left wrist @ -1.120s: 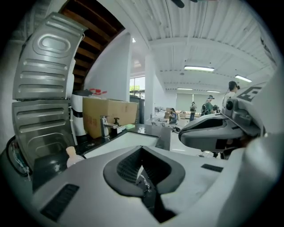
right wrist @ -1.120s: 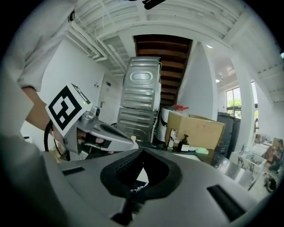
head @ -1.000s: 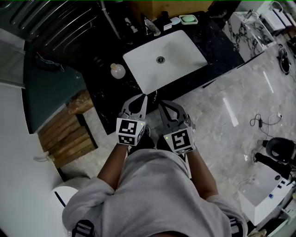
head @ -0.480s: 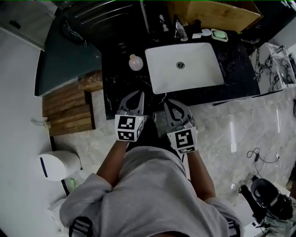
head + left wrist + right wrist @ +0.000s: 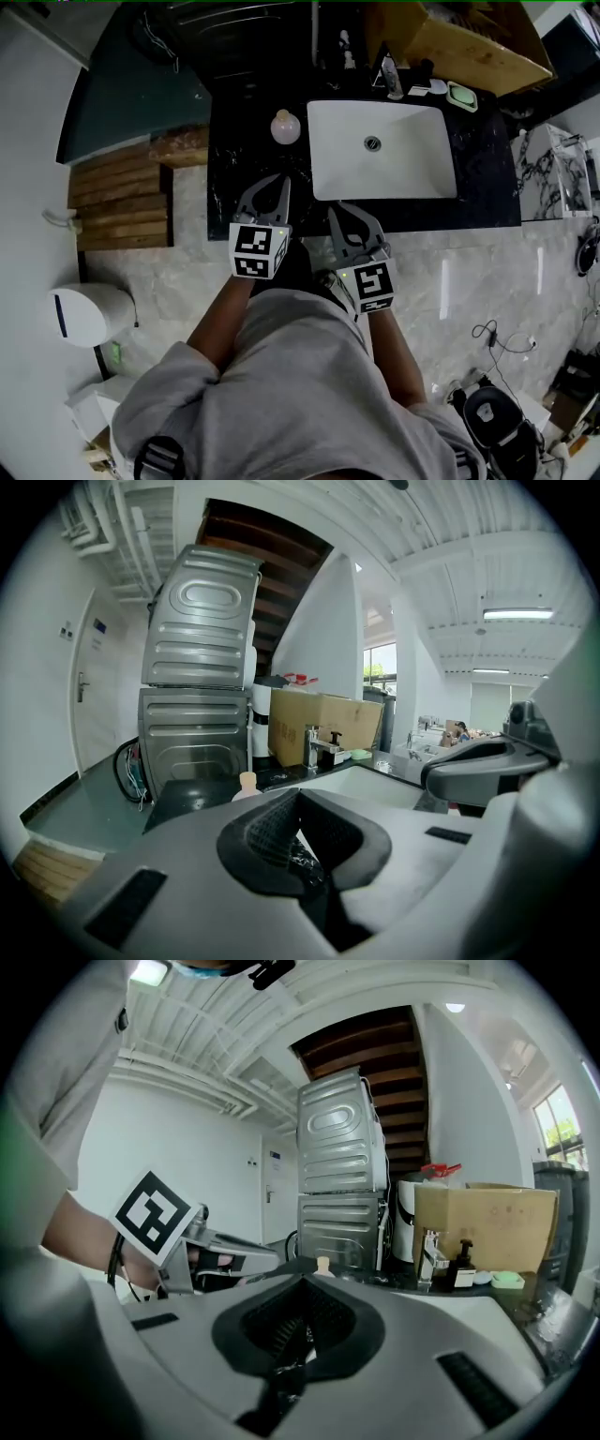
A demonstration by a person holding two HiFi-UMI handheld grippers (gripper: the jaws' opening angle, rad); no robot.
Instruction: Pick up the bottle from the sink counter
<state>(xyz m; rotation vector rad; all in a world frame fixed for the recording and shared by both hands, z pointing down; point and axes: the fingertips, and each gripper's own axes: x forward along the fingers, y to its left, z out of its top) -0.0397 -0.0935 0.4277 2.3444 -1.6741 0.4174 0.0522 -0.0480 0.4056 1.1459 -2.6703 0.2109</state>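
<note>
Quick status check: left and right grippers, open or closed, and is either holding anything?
Left gripper: closed, nothing between the jaws.
Right gripper: closed, nothing between the jaws.

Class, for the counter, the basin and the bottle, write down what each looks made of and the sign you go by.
Counter: dark polished stone, likely marble, going by its white veins and sheen. Basin: glossy white, probably glazed ceramic; the surface is smooth and even. Bottle: pale and rounded, perhaps plastic or frosted glass; too small to tell.
</note>
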